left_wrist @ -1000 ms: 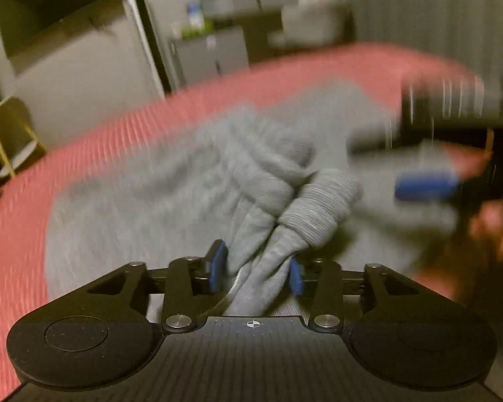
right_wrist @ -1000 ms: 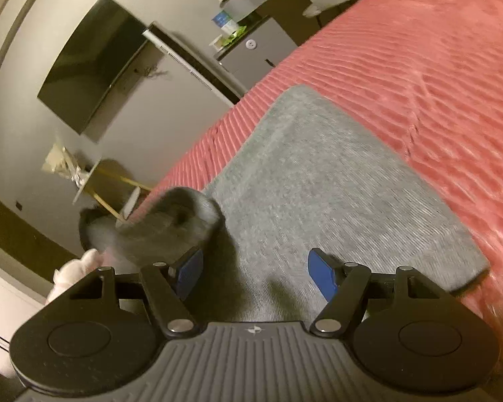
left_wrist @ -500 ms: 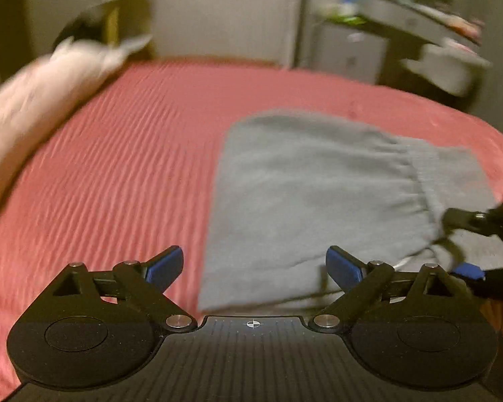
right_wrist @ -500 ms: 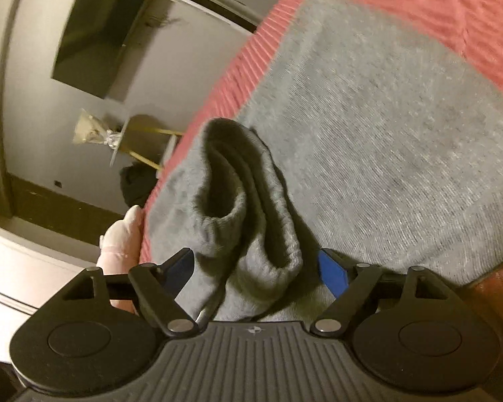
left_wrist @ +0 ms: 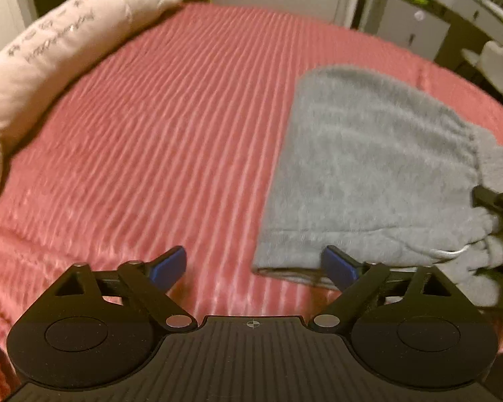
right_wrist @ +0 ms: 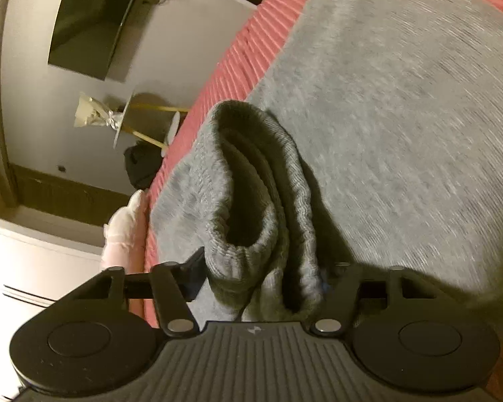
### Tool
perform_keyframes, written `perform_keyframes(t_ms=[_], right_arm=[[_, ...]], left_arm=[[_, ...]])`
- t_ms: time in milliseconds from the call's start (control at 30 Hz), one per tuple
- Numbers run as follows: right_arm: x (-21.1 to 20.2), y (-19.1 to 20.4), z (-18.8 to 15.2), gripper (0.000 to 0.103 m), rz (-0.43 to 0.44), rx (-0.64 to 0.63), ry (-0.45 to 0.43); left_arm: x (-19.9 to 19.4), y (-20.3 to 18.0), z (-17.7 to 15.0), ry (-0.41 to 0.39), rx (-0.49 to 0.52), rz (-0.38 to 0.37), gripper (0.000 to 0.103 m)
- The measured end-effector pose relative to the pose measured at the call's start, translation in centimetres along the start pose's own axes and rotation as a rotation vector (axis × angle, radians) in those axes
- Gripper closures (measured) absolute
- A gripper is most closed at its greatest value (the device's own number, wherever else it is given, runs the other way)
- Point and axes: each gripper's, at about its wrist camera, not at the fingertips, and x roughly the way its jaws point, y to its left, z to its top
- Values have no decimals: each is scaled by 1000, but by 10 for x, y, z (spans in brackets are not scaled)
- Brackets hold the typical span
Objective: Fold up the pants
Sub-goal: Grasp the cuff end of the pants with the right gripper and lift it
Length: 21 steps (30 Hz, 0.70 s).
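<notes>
The right tool [right_wrist: 261,278] was pinching a bunched wad of the pants [right_wrist: 402,107], the ribbed cuffs standing up between its fingers, with the flat gray body of the garment spread beyond it. The left tool [left_wrist: 254,264] was spread wide and held nothing; it hung above the bed [left_wrist: 157,127], its right finger just over the pants' near corner. The pants lay already doubled into a rough rectangle toward the right side of the bed, well apart from the long pink pillow [left_wrist: 47,57] along the left edge. By my reading the fold was midway: one end gathered and raised, ready to be carried over the rest. The next move called for the left tool to take hold beside the right, so the end travelled level and landed square.
</notes>
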Motion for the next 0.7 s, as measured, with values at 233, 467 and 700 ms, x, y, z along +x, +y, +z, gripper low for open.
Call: perform_keyframes(t_ms=[233, 467, 700], right_arm=[[-15, 52, -10, 62, -104, -235, -54], [-44, 111, -7, 63, -74, -383, -150], [-83, 136, 5, 63, -37, -431, -245]], left_arm=[[8, 14, 0, 49, -99, 28, 10], [3, 20, -1, 20, -124, 18, 10], [-4, 20, -3, 20, -124, -25, 10]])
